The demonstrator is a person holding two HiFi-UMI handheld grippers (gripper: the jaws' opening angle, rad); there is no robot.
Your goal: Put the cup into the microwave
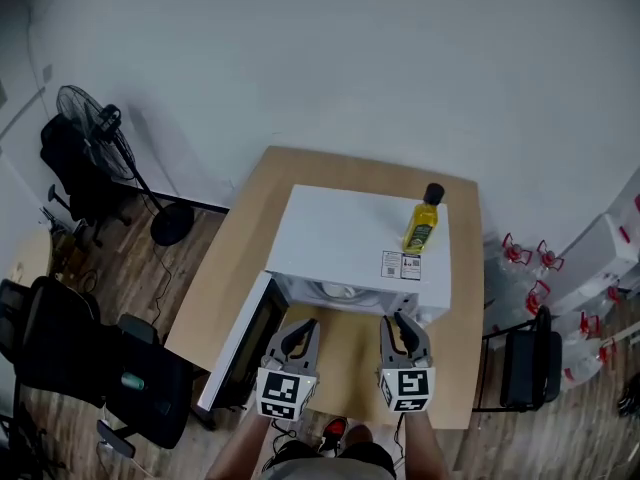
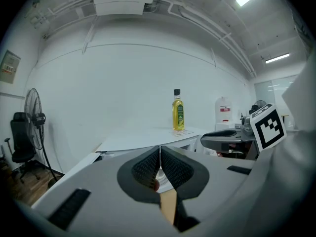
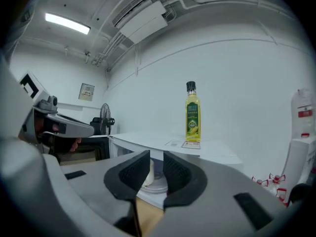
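Note:
The white microwave [image 1: 350,238] stands on the wooden table [image 1: 225,268] with its door [image 1: 240,340] swung open to the left. A white cup [image 1: 338,291] sits inside on the glass turntable; in the right gripper view the cup [image 3: 147,173] shows beyond the jaws. My left gripper [image 1: 297,340] hovers in front of the opening, its pads [image 2: 148,168] closed together with nothing between them. My right gripper [image 1: 402,336] hangs beside it, jaws a narrow gap apart and empty, short of the cavity. Both point about level at the microwave.
A yellow oil bottle [image 1: 423,220] stands on the microwave's top at the right. A floor fan [image 1: 100,128] and black office chairs [image 1: 90,358] are at the left, a black chair [image 1: 525,368] and water jugs [image 1: 535,268] at the right.

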